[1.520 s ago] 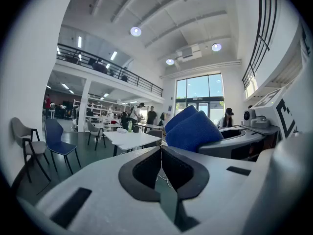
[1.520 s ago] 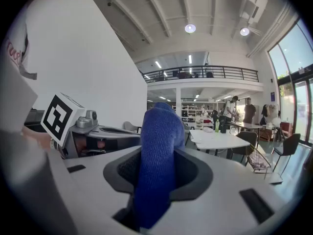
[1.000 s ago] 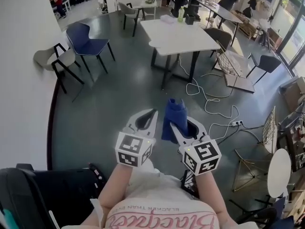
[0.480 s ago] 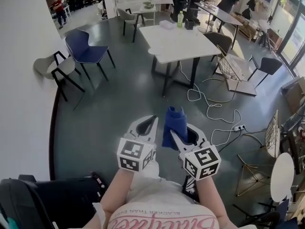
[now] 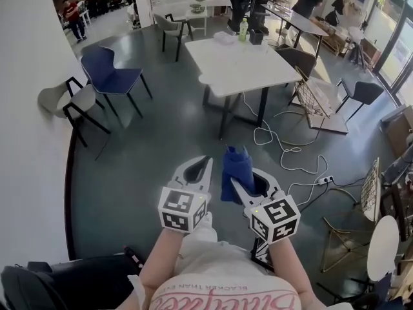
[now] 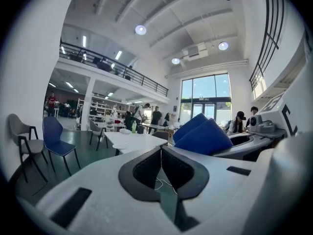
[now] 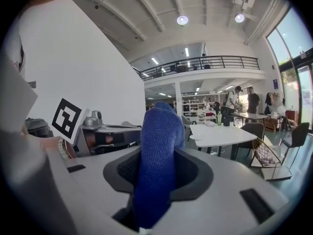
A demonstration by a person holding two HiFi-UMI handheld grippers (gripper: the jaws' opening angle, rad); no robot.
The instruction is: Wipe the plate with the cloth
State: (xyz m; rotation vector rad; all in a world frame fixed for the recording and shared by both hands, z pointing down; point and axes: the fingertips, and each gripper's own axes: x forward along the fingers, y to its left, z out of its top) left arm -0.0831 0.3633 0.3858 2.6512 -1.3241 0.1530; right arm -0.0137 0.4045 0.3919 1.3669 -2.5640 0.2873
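Blue cloth point(image 5: 237, 170) sits clenched in the right tongs point(image 5: 237, 185), the left tongs point(image 5: 205, 161) pressed together on nothing, both well short of the white table point(image 5: 245, 57) — no plate clearly shows, so next comes finding it.

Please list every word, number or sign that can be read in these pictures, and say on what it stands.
"Blac...": pink script on the person's white shirt, upside down in the head view and cut by the picture's edge; the remaining letters are unsure.
Left marker cube and right marker cube: black-and-white square patterns only, no letters.
Green bottle on the white table: label too small to read.
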